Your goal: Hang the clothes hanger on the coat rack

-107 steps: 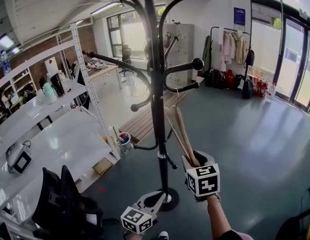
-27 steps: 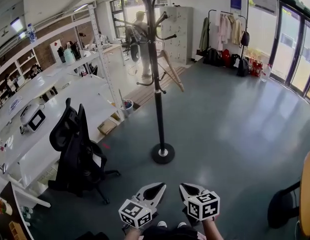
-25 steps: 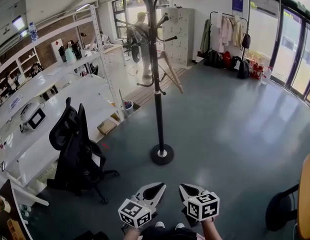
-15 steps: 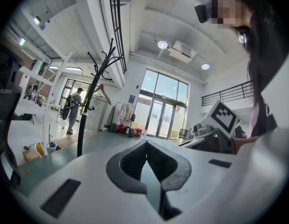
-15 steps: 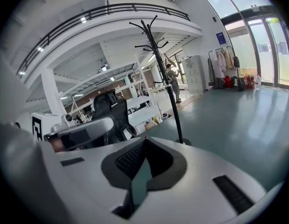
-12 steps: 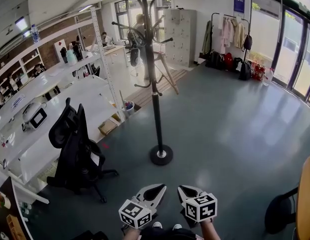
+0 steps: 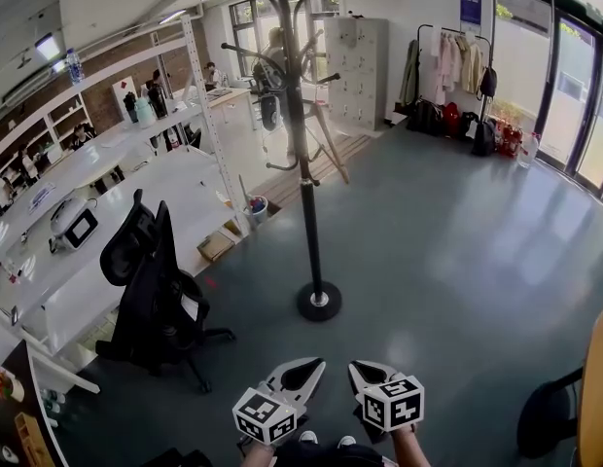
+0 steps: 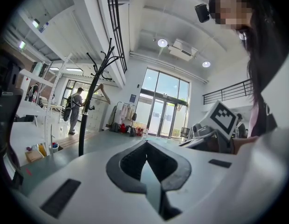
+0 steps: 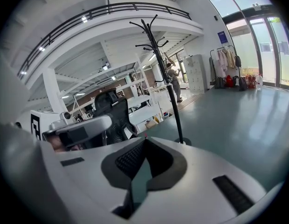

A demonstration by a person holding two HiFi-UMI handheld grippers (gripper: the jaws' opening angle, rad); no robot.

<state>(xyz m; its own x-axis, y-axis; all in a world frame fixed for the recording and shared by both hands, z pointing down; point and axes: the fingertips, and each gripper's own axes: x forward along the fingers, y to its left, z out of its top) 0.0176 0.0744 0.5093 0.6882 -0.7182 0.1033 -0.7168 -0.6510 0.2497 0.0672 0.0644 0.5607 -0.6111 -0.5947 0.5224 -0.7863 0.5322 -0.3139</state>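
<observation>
Hanger (image 7: 329,142) off right tool (image 7: 363,370), onto rack (image 7: 306,212)

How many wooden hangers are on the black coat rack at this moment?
1. The wooden hanger hangs on the coat rack, just right of its pole in the head view. Another could be hidden behind the pole.

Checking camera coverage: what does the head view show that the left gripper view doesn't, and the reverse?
Head view only: the coat rack's round base and the marker cube on the left gripper.
Left gripper view only: the person's head camera, the mezzanine railing, and its own jaws end-on, shut and empty.
Both: the coat rack, the wooden hanger hanging on it, and the right gripper.
</observation>
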